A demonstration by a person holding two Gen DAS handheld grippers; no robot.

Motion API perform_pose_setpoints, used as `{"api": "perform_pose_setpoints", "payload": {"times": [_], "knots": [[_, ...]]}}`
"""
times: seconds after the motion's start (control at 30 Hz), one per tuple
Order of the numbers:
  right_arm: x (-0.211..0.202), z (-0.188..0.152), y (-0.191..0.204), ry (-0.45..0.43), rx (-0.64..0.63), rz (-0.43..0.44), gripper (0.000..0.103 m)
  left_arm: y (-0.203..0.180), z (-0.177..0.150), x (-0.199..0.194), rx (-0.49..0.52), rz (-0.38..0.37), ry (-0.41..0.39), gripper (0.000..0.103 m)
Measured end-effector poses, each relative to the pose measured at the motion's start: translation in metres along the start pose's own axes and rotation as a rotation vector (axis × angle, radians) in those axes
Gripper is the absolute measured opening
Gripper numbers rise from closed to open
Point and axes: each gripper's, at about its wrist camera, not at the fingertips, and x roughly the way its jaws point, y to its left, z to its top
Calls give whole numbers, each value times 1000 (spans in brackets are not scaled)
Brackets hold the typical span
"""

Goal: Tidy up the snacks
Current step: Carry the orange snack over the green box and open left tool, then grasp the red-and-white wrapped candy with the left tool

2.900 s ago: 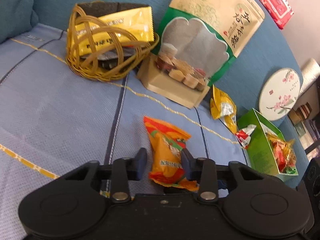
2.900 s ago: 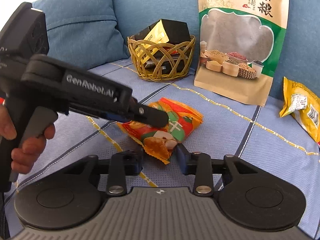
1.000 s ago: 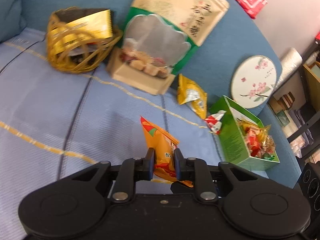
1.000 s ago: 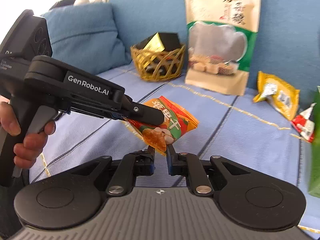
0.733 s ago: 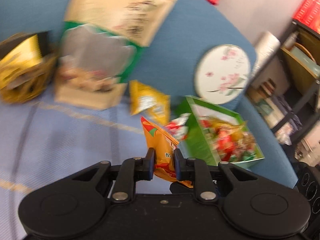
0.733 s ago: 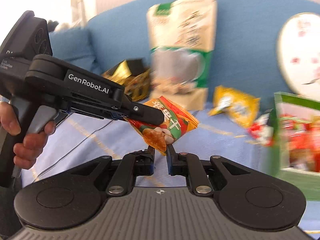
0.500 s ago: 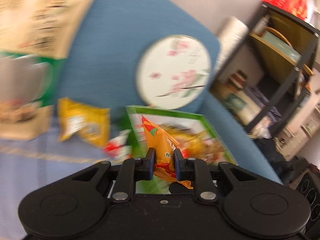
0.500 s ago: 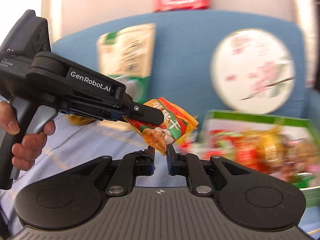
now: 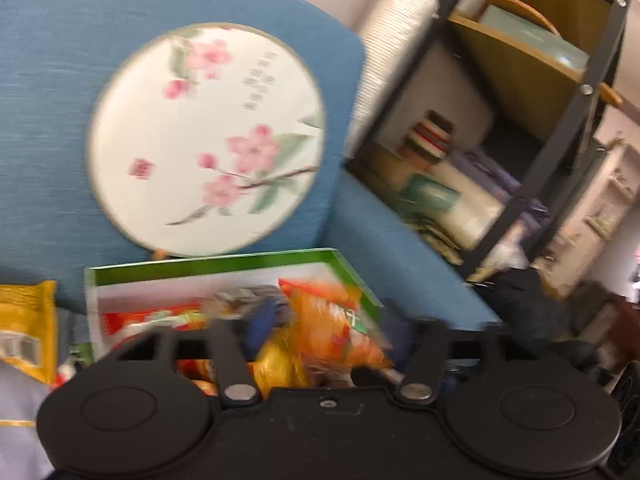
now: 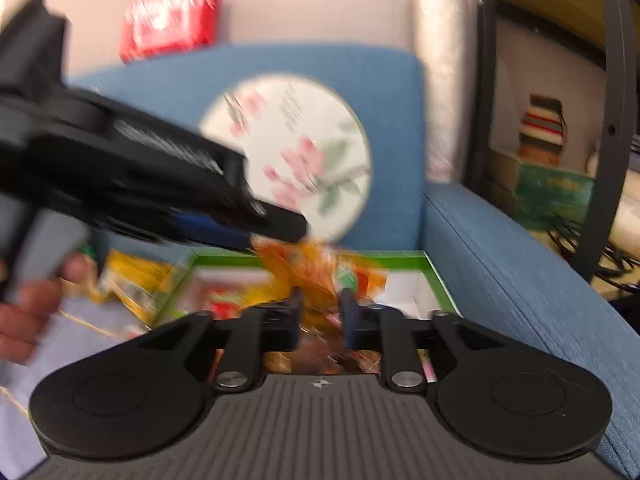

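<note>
Right up close in the left wrist view, the left hand-held gripper (image 9: 330, 322) is seen with its jaws spread wide, nothing pinched between them. The orange snack packet (image 9: 320, 304) is sat in the gap, and it looks like it's resting on the pile of sweets inside the green box (image 9: 208, 268). It's pretty blurry though, so whether it's fully settled can't be told.

Over in the right wrist view, the right hand-held gripper (image 10: 322, 304) is shown with its jaws parted a bit too. The packet is visible through the gap, apparently let go rather than squeezed. The box is parked on the blue sofa (image 9: 48, 80) seat, with a yellow packet (image 9: 24, 336) lying just beside it on the left.

Further back, a round flowered fan (image 9: 208, 136) is propped against the sofa back, and a red pack (image 10: 172, 20) is perched on top of it. A white ribbed roll (image 9: 392, 40) and a dark shelf unit (image 9: 560, 80) can be made out behind.

So the drop-off step is judged to be basically done: one snack delivered to the box. For the next move, both tools would need to be pulled up and clear without the packet being dragged out. Then the yellow packet by the box could probably be gone after.
</note>
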Motion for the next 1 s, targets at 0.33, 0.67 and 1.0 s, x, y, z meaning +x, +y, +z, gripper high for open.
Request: {"api": "perform_pose_setpoints", "payload": {"times": [0.33,0.67,1.0], "knots": [[-7,-23,19,39,1,2,103,56,-13,-60,-94,132,-41,103],[-26,19,75,-18,-20,225,103,134,-26,-117,-247,366,-84,103],[41,25,143,177,-96,346,94,168,-37,-121,-267,444,-60,103]]}}
